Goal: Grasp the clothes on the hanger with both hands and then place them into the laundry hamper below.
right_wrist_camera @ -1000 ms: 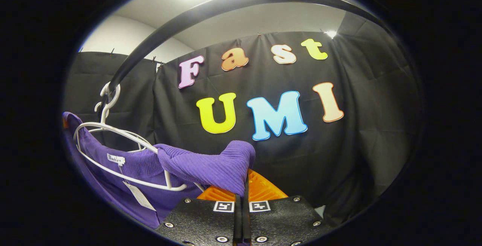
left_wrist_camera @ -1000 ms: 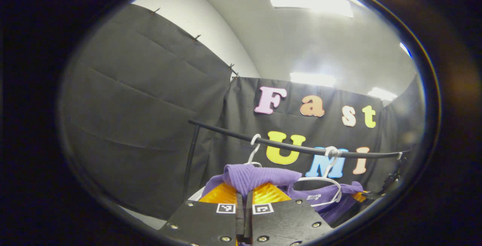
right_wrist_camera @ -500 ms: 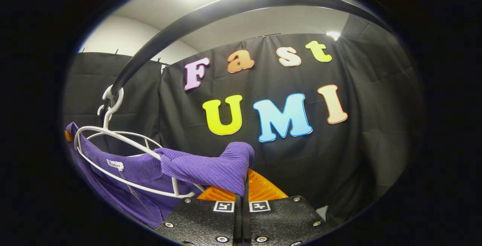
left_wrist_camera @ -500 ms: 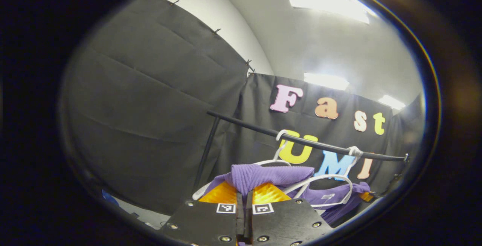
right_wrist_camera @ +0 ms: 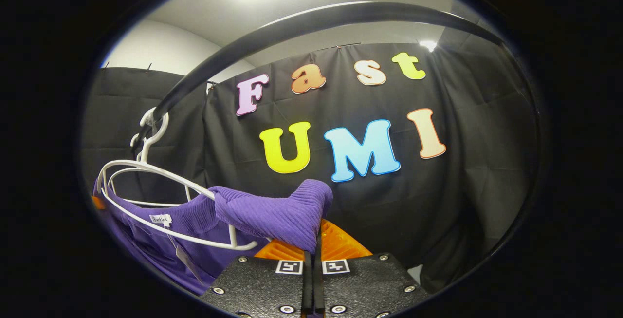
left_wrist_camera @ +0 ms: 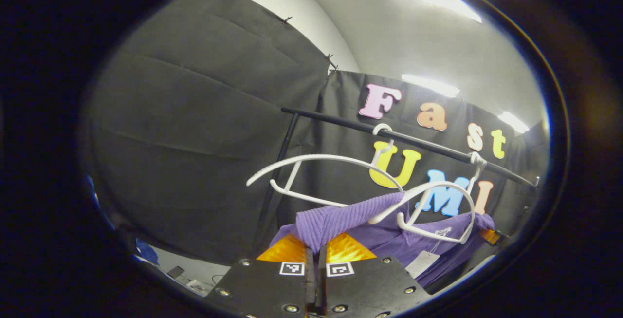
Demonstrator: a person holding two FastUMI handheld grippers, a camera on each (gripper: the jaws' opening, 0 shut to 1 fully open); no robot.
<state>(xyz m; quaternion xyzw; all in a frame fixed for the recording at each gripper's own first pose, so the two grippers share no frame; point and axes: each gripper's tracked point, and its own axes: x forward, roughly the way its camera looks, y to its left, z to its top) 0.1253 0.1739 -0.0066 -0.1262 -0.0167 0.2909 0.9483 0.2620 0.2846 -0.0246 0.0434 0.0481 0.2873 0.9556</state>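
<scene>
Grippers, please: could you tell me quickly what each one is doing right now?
Left gripper: closed on the purple garment.
Right gripper: closed on the purple garment.

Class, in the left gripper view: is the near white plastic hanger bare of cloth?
Yes: the near white plastic hanger hangs bare above the purple ribbed garment.

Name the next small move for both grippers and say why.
Probably draw both down and toward you: the left gripper and right gripper each pinch the purple garment, which is partly draped on the white hanger.
</scene>
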